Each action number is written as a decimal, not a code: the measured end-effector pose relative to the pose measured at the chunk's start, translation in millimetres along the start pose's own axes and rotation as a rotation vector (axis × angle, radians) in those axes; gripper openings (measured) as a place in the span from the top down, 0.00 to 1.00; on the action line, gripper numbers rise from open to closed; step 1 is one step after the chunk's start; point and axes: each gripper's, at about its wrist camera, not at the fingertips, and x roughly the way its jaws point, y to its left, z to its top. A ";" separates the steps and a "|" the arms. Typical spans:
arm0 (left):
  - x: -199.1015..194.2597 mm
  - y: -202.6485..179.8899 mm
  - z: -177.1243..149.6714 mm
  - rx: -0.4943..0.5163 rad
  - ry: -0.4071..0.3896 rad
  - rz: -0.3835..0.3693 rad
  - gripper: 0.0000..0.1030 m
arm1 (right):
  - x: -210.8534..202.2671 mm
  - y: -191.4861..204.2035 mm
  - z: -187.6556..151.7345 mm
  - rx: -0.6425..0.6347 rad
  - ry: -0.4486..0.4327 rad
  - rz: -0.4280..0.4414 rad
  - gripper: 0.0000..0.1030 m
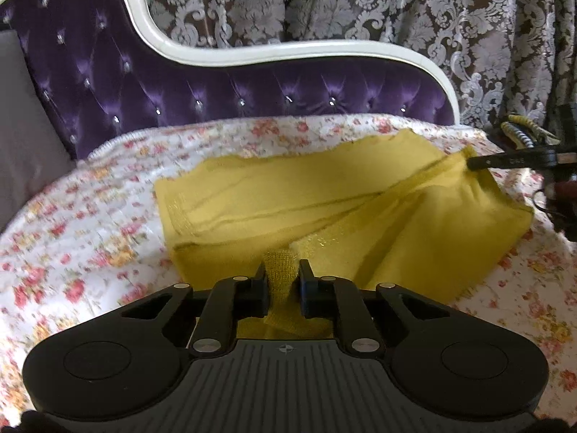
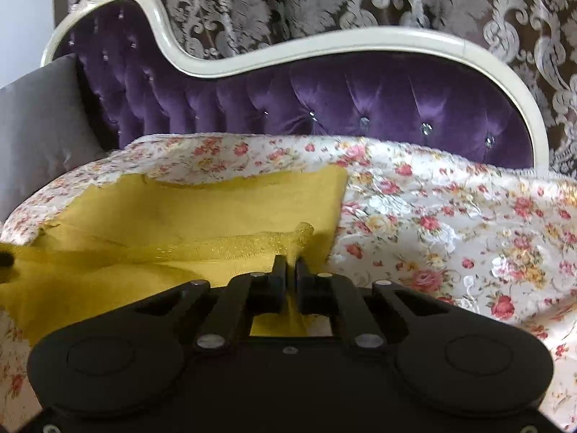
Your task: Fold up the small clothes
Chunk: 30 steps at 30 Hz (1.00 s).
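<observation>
At the bottom centre of the left wrist view, the left gripper (image 1: 283, 270) has its jaws drawn close on a knitted strip of the yellow garment (image 1: 288, 195), which bunches up between the fingertips and runs down behind them. In the right wrist view the right gripper (image 2: 287, 269) is likewise clamped, its jaws nearly together on a thin edge of the same yellow garment (image 2: 202, 213), pinched at the lower centre of the frame.

Beyond the fingers, the garment lies spread across the floral bedspread (image 1: 90, 209), filling the middle of the left view and the left half of the right view. A glittery ribbed hem crosses it diagonally. At the right edge of the left view the other gripper's finger holds the far corner of the cloth; the rest of that tool is cut off.

The near part of the garment is hidden under both gripper bodies. Farther back stands a purple tufted backrest (image 2: 360, 108) with a cream frame, then a damask curtain (image 1: 360, 0). A grey cushion (image 2: 36, 115) sits at the left edge, partly cropped.
</observation>
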 end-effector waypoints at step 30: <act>5.3 23.7 -0.7 -0.137 -0.029 -0.019 0.96 | 2.6 17.7 13.0 -0.014 -0.007 0.068 0.92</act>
